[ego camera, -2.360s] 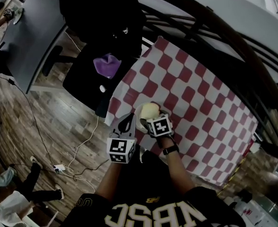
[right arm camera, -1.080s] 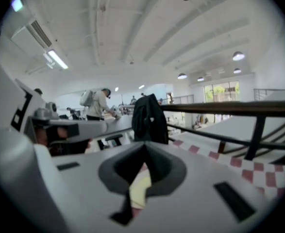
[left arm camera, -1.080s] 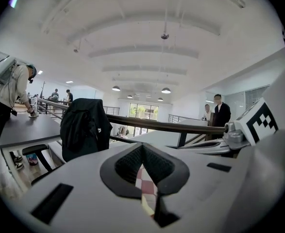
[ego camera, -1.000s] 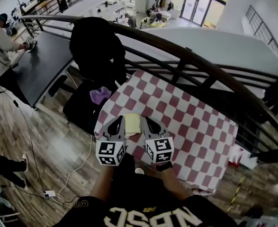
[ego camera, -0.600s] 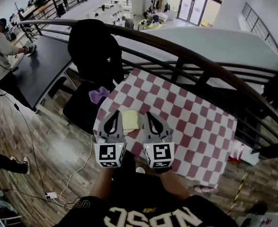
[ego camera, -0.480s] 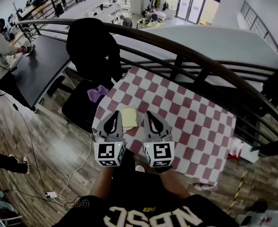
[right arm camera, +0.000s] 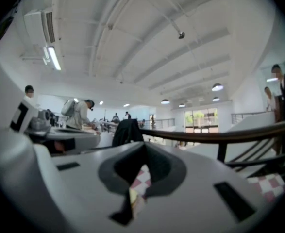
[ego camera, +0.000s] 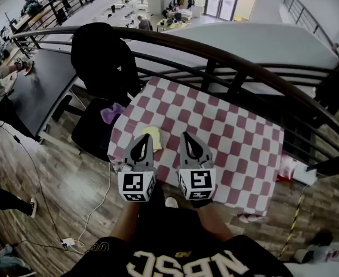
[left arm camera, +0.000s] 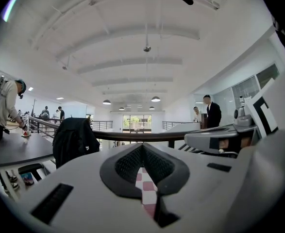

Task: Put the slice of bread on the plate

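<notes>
Two pairs of tongs side by side above the near edge of the table (ego camera: 238, 149), both pointing level toward the dark railing (ego camera: 233, 59) beyond it. Red-and-white checked cloth (ego camera: 227, 126) over the whole tabletop. Closed tip to tip and holding nothing, the left tongs (ego camera: 145, 138), with only a sliver of checked cloth showing through the notch behind the tips in the left gripper view. Likewise pressed together and empty, the right tongs (ego camera: 186, 137), a marker cube at the back of each pair.

Slice of bread (ego camera: 153, 137), pale yellow, flat near the table's near left corner, showing between the two pairs and partly behind the left one. Whether on a plate or on bare cloth, impossible to tell from this height.

Left of the table, a black chair (ego camera: 94, 128) with a dark jacket (ego camera: 103, 53) over its back and a purple cloth (ego camera: 112, 113) on the seat. Below, wooden floor (ego camera: 59, 195) with a white cable (ego camera: 97, 209) trailing across.
</notes>
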A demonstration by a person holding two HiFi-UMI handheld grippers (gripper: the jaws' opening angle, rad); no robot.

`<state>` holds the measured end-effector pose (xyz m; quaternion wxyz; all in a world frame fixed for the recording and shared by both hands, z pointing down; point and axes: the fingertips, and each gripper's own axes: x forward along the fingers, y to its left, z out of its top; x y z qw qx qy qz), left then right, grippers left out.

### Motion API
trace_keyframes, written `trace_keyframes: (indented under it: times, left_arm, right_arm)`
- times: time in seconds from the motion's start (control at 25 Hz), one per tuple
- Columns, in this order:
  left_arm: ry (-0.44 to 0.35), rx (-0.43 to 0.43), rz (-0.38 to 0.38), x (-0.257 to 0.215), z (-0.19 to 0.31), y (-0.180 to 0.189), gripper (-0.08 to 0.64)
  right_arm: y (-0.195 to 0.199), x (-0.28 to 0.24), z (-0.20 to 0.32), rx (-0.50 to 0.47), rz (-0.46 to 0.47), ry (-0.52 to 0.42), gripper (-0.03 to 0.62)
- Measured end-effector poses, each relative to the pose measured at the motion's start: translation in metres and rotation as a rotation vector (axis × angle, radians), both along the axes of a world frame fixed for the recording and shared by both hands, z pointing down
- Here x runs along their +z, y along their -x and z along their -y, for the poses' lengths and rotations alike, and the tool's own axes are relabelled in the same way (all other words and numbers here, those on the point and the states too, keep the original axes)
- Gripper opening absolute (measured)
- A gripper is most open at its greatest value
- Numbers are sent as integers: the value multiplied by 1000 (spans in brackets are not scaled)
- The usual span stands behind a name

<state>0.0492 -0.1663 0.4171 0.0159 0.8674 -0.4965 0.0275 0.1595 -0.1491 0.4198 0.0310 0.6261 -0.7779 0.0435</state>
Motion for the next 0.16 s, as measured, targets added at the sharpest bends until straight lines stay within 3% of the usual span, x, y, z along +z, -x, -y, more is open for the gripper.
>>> trace_keyframes:
  times: [0.16]
  left_arm:
    - [25, 35, -1, 5, -7, -17, 18]
  right_arm:
    - [-22, 6, -5, 45, -26, 16, 15]
